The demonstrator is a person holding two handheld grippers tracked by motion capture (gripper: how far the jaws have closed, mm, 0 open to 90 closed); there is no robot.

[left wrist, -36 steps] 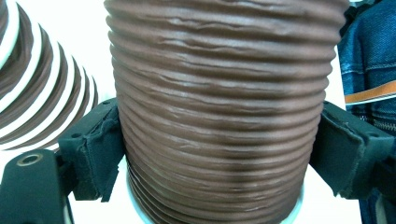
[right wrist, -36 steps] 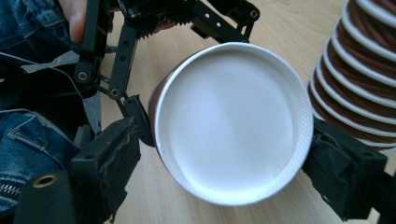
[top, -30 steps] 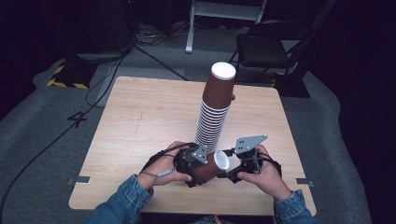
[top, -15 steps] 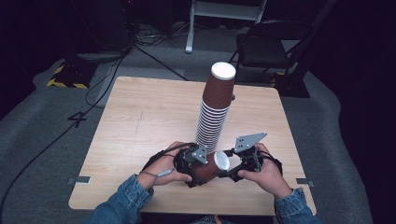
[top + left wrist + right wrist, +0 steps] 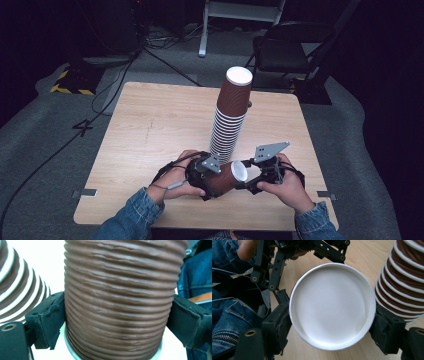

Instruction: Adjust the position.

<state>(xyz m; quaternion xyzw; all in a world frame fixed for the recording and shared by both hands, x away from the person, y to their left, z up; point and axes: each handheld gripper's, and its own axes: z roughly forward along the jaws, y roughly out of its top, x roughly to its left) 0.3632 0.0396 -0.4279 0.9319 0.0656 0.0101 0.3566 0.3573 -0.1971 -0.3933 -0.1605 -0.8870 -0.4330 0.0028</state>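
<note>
Both grippers, left (image 5: 216,186) and right (image 5: 251,178), were closed on one ribbed brown paper cup (image 5: 226,177); pulling straight apart seemed the safest way to separate nested cups.

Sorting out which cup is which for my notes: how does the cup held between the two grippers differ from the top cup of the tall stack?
The held cup lies on its side, gripped by both grippers; the stack's top cup stands upside down, untouched. The held cup is alone; the top one nests on others. Both are brown, ribbed, white-bottomed.
</note>
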